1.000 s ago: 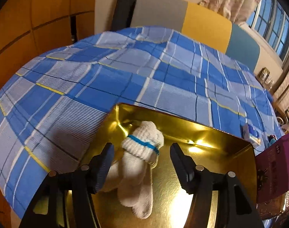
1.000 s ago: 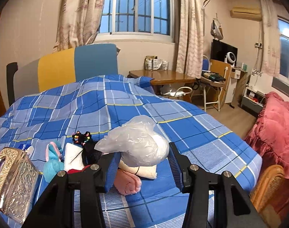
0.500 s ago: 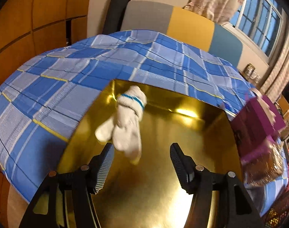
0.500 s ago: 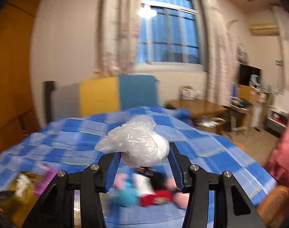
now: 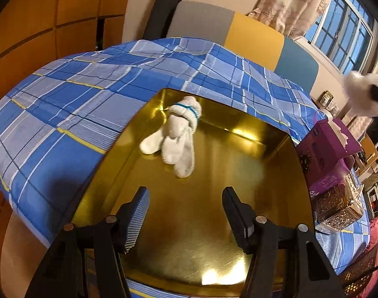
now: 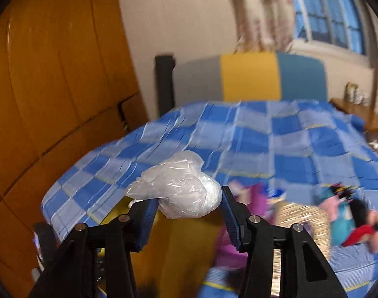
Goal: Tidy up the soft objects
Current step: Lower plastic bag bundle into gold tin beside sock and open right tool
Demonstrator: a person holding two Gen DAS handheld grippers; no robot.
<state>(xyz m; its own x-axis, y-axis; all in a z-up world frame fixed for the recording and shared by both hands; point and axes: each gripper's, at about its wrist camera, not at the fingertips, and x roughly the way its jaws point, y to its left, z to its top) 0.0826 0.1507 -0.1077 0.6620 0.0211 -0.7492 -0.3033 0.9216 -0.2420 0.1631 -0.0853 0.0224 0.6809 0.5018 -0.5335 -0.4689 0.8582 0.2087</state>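
The step in hand looks like the carry: the right gripper pinches a crumpled plastic-wrapped white bundle between its 2 fingers and holds it in the air above the near-left part of the bed, with the gold tray lying just below and ahead. The left gripper hangs with its fingers spread and nothing between them, over the near half of the tray, where a pair of white socks with a blue band lies at the far-left corner. The next move probably calls for lowering the bundle onto a bare patch of the tray, beside the socks rather than on them, then spreading the fingers to let it go. A purple box and a glittery gold box stand just right of the tray. Compared with 1 second ago, the left gripper has drawn back from the socks, which then lay between its fingers, and the right gripper has swung left from the pile of soft toys toward the tray, its grip on the bundle unchanged.
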